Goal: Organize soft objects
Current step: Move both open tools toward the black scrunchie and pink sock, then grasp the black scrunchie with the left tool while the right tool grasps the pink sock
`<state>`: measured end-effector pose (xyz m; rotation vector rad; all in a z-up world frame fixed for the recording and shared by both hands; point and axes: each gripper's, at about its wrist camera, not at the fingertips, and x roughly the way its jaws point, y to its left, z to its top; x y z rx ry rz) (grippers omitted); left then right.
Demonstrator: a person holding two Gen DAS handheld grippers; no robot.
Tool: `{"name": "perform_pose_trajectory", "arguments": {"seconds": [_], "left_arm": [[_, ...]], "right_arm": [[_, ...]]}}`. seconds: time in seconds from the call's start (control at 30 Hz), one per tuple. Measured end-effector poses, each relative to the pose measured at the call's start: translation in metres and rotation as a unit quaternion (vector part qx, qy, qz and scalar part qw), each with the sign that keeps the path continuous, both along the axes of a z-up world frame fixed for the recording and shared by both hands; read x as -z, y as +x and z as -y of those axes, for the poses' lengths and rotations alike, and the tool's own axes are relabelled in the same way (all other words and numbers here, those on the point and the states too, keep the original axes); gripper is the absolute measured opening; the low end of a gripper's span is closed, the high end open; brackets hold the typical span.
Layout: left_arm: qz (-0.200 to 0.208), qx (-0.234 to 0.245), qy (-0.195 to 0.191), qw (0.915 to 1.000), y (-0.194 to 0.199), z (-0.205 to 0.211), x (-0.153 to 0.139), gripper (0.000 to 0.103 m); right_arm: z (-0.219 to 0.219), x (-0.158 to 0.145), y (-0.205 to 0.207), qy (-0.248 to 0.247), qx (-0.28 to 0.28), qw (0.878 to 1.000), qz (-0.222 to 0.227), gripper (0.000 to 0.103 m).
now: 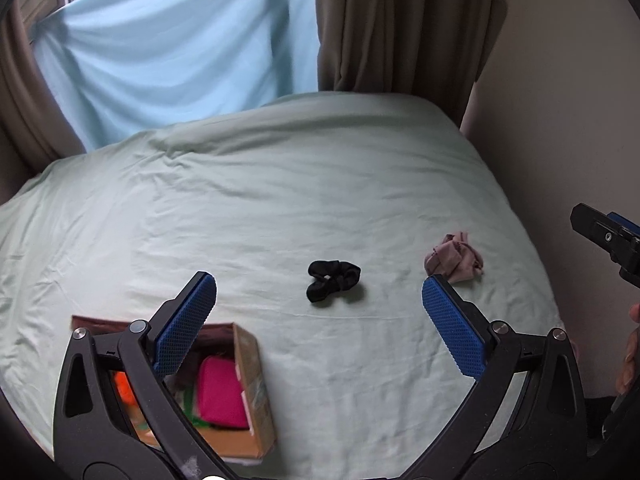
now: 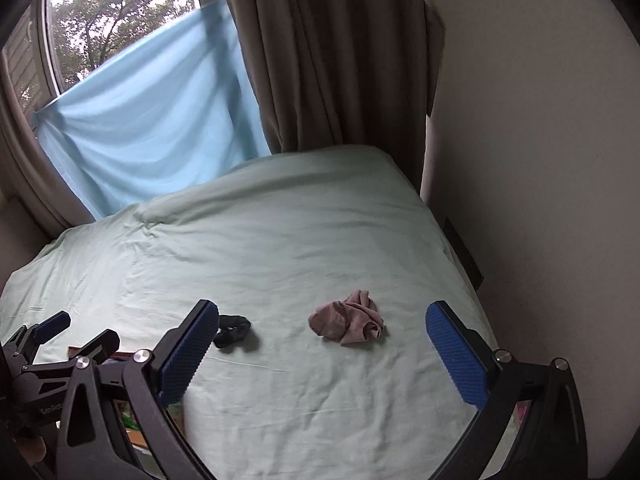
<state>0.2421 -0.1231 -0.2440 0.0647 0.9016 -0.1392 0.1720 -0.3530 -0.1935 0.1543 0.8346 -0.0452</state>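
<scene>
The crumpled pink cloth (image 2: pixel 347 317) is seen ahead, centred between the spread-apart right gripper (image 2: pixel 322 354) fingers, the left gripper (image 1: pixel 319 322), equally spread, facing the black scrunchie (image 1: pixel 333 280).

A bed (image 2: pixel 280 240) covered in a pale green sheet. Behind it, brown curtains (image 2: pixel 320 60) and a light blue cloth (image 2: pixel 152 120) hang over a window (image 2: pixel 112 12) showing trees. A beige wall (image 2: pixel 540 160) stands at right.

I see pale green bed (image 2: pixel 280 240) | brown curtain (image 2: pixel 320 60) at far edge | blue sheet (image 2: pixel 152 120) over daylit window (image 2: pixel 120 12) | beige wall (image 2: pixel 540 160) right.
</scene>
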Motion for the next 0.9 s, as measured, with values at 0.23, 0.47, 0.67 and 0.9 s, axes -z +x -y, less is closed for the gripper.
{"name": "perform_pose_trajectory", "arguments": {"seconds": [0.23,0.47,0.67,0.9], "left_arm": [[-0.047,0.0,0.0,0.9989,0.047,0.021,0.095,0.103],[-0.074,-0.003,0.023,0.997,0.08,0.036,0.164,0.102],[-0.089,0.0,0.031,0.9956,0.112,0.041,0.212,0.102],[-0.121,-0.007,0.016,0.9925,0.133,0.036,0.252,0.087]], "right_arm": [[0.029,0.08,0.038,0.013,-0.006,1.0,-0.025,0.103],[0.044,0.154,0.071,0.016,-0.025,0.998,-0.058,0.103],[0.046,0.209,0.101,0.028,-0.056,0.996,-0.07,0.103],[0.04,0.248,0.125,0.026,-0.082,0.993,-0.084,0.097]]}}
